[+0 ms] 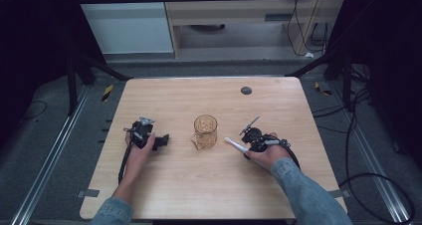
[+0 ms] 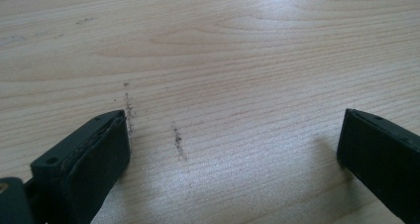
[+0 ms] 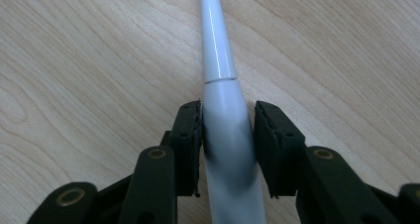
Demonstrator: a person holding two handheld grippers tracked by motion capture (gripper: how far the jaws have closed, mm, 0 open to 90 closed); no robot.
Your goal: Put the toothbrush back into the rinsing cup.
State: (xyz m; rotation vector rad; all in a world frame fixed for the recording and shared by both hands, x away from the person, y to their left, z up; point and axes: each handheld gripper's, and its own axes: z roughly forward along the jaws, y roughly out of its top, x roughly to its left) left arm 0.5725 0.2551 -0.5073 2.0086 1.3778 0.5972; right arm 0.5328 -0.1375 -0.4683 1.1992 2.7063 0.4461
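The left tool [image 2: 233, 154] looks down along its two black jaws onto the pale wood-grain bench [image 2: 237, 50]. The jaws stand wide apart with bare bench surface between them; nothing is held. Two short dark scuff marks [image 2: 177, 140] lie on the bench: one runs just beside the tip of the jaw at the left of the view, the other a little further in toward the gap. A soft sheen crosses the bench beyond the jaws.

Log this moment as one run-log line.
right gripper: shut on white toothbrush handle, lying on table | left gripper: open, empty, on table | amber glass: upright, centre, untouched
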